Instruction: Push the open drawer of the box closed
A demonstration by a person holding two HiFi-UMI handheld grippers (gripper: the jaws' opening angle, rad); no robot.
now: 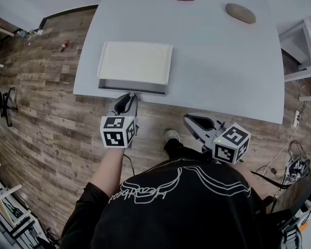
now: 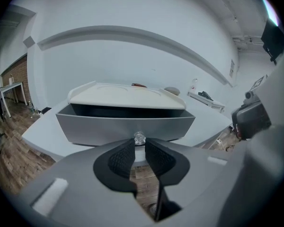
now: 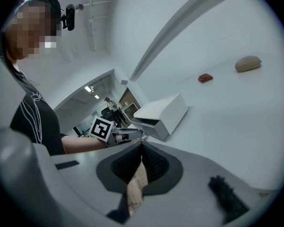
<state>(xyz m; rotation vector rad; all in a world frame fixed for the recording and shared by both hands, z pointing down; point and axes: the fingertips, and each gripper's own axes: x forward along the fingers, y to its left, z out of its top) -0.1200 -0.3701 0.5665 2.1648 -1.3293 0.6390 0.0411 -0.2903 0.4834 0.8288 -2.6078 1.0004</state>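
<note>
The box (image 1: 135, 61) sits at the near edge of the table (image 1: 223, 77), its front facing the person; the drawer (image 2: 125, 126) stands part-way out, overhanging the table edge, with a dark gap under the lid. The left gripper (image 1: 128, 100) is level with the drawer front and square to it, so that a push would run straight along the drawer's travel; its jaws stand only a knob's width apart and appear to pinch the small clear knob (image 2: 139, 137) at their very tips, which gives a sure hold for steering the drawer inward. The right gripper (image 1: 193, 121) hangs off the table near the person's body, well apart from the box, jaws together on nothing; it seems kept back because one gripper is enough. The closing push looks about to start, and the drawer has its whole open length left to go.
</note>
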